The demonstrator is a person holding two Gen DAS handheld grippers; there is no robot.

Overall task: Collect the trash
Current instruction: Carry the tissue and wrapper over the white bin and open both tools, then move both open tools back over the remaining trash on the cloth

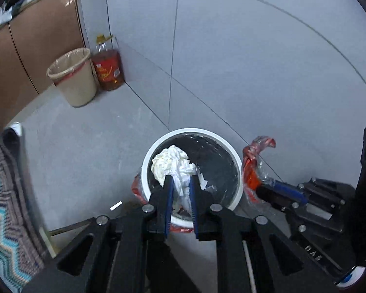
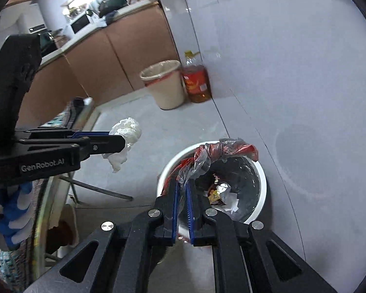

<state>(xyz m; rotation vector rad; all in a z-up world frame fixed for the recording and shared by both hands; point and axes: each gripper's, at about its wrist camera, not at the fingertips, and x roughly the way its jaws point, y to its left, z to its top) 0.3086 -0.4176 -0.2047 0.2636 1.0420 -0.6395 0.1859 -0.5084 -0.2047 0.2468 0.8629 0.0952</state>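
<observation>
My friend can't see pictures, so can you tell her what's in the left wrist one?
The left claw grips a crumpled white tissue above a white bin with a dark liner. Beside the bin, the right claw pinches a red and clear plastic bag. A beige bin and oil bottle stand by the wall.

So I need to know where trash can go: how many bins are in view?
2. A white bin stands just under both grippers; a beige lined bin stands farther off by the brown cabinets, beside an oil bottle. Others may be hidden.

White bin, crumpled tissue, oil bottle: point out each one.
white bin [image 1: 228,146], left wrist view, on its far rim.
crumpled tissue [image 1: 169,160], left wrist view, on the wad's middle.
oil bottle [image 2: 196,83], right wrist view, on its red label.
</observation>
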